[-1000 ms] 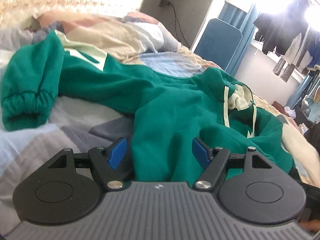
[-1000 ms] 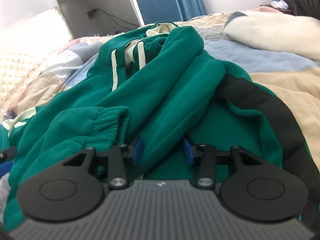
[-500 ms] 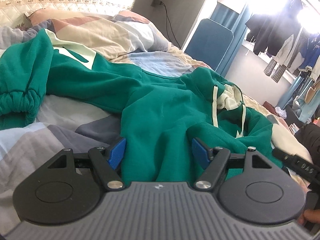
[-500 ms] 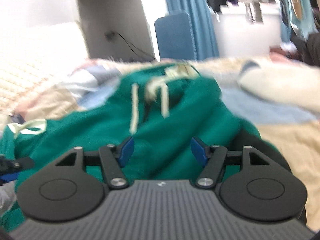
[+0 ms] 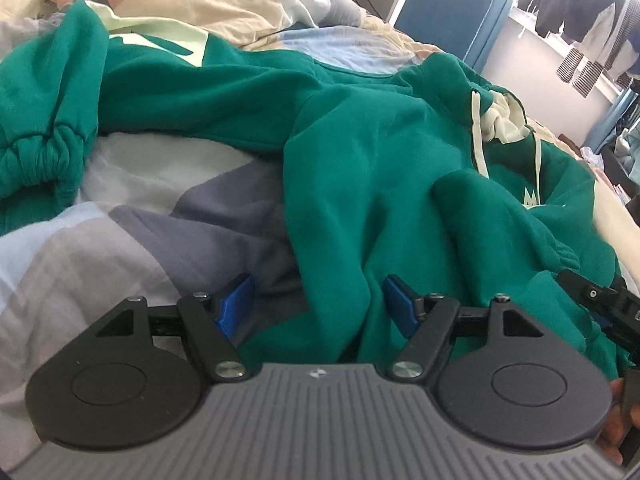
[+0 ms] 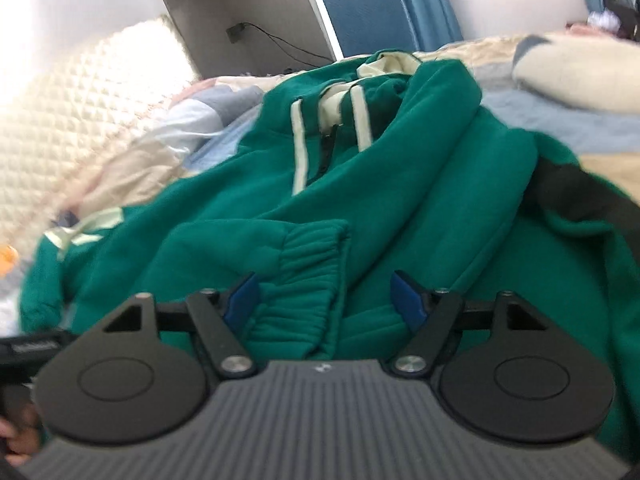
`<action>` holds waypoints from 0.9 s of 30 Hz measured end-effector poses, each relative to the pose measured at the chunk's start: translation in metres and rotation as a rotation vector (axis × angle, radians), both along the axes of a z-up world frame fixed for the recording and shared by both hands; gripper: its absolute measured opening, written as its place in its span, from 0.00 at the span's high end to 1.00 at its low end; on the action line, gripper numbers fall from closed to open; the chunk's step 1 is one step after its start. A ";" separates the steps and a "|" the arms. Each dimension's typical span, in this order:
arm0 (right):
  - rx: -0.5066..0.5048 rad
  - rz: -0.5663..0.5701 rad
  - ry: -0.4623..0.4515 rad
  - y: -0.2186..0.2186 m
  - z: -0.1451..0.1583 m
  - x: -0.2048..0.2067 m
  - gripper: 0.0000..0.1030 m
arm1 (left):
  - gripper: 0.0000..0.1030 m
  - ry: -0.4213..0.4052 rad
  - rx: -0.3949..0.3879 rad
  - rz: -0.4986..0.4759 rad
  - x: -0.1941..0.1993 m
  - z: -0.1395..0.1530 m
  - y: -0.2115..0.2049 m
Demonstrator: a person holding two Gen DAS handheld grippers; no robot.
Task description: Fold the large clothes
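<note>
Right gripper [image 6: 323, 300]: jaws now apart, ribbed cuff of folded-in sleeve [image 6: 304, 280] lying loose between them; one second ago they pinched sleeve fabric. Sleeve released across chest.
Left gripper [image 5: 316, 300]: jaws still apart, straddling hem edge of green fleece hoodie [image 5: 380, 152].
Hoodie sprawls on patchwork-quilted bed [image 5: 132, 236]; far sleeve [image 5: 48, 120] not yet folded, likely next.

Right gripper [image 6: 322, 300]: was clamped on a fold of the green hoodie [image 6: 420, 208] a second ago; jaws since spread wide, ribbed sleeve cuff [image 6: 304, 276] now lying loose between them. Left gripper [image 5: 316, 304] has eased closer over the hoodie's side edge [image 5: 304, 264].
</note>
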State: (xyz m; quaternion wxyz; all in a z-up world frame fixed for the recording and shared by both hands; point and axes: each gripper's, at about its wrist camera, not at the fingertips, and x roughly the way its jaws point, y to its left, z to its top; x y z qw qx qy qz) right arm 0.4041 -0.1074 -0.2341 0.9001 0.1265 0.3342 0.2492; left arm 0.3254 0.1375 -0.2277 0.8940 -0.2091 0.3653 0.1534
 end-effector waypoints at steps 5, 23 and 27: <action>0.063 0.102 -0.001 0.010 0.002 -0.012 0.26 | 0.27 -0.035 -0.046 0.020 -0.005 0.004 0.005; 0.046 0.327 -0.259 0.063 0.072 -0.083 0.87 | 0.27 -0.409 -0.230 0.014 -0.049 0.055 0.049; 0.020 0.422 -0.234 0.089 0.061 -0.106 0.84 | 0.27 -0.482 -0.217 -0.011 -0.057 0.067 0.058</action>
